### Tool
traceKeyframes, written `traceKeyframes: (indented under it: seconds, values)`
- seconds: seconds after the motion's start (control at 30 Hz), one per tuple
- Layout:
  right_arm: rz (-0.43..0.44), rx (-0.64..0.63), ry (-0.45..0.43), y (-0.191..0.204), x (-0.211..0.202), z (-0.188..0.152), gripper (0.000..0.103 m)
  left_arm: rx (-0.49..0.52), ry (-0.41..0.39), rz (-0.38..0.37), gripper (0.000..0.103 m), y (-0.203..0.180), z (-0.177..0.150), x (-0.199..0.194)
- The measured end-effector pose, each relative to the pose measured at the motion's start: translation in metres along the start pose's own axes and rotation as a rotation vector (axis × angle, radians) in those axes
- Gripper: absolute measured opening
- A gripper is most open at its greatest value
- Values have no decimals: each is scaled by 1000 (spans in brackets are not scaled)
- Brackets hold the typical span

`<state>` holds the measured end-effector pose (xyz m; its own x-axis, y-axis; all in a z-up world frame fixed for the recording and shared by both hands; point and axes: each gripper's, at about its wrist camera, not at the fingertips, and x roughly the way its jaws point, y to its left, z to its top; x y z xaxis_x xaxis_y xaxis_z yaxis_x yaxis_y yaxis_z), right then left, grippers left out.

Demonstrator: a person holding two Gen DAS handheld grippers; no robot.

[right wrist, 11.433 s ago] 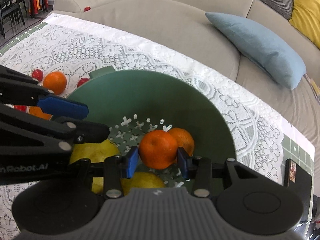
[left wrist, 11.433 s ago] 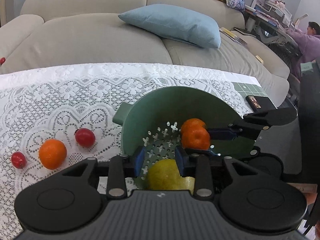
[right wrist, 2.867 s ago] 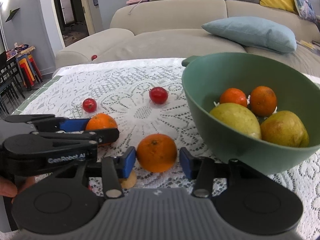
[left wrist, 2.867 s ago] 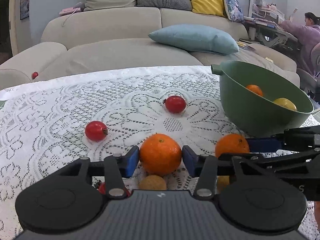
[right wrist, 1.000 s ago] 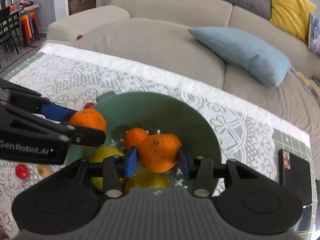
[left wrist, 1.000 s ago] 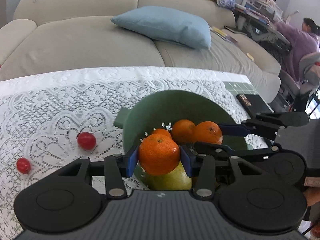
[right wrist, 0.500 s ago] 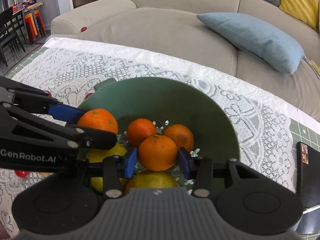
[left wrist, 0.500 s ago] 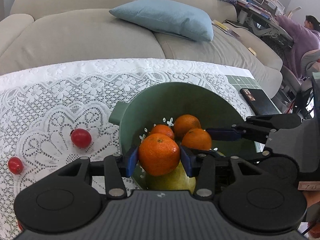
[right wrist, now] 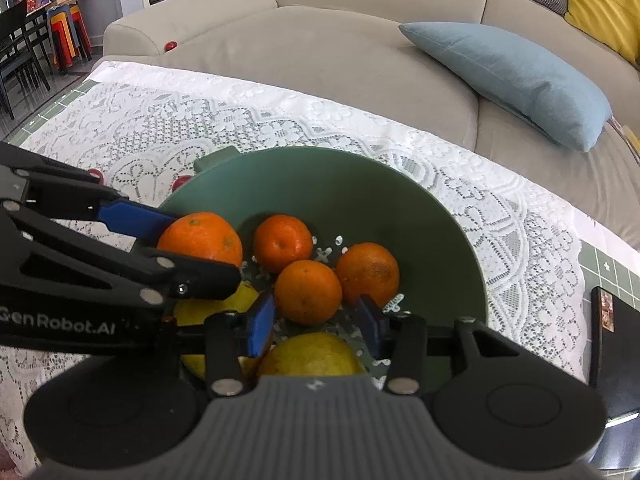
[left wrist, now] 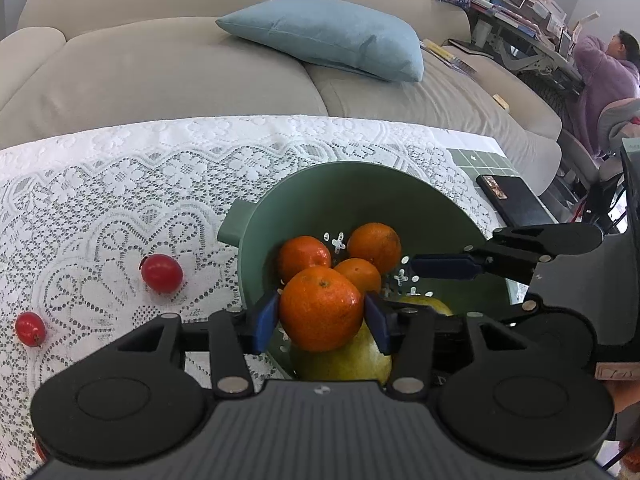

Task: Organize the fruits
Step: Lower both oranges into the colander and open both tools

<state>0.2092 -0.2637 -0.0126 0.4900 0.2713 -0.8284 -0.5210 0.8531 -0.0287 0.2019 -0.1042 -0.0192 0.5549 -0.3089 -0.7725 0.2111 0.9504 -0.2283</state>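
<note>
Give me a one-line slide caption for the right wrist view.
Right gripper open above three oranges in the green bowl, left gripper holding a fourth orange beside it.

Legible text: one item only. "GenRobot.AI", white lettering, on the black body of the left tool (right wrist: 200,256), seen in the right wrist view; the initial "G" is partly cut by the frame edge. Nothing else readable.

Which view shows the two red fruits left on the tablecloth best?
The left wrist view: both red fruits lie in the open on the tablecloth. In the right wrist view they are only slivers behind the left gripper and the bowl.
</note>
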Motion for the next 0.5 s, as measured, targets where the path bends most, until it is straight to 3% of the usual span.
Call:
traceKeyframes:
  seconds: [0.03,0.3,0.5]
  values:
    - [-10,0,2,-1,-1,0,59,-5,-2,-5,61,1,0,-1]
    - [-20,3,-6,-2,-15,-2,81,-30,-32,-50,76,3,-3,-20]
    - [-29,-2,-32,2,-31,-3,85,-34,-63,-77,76,6,-5,-37]
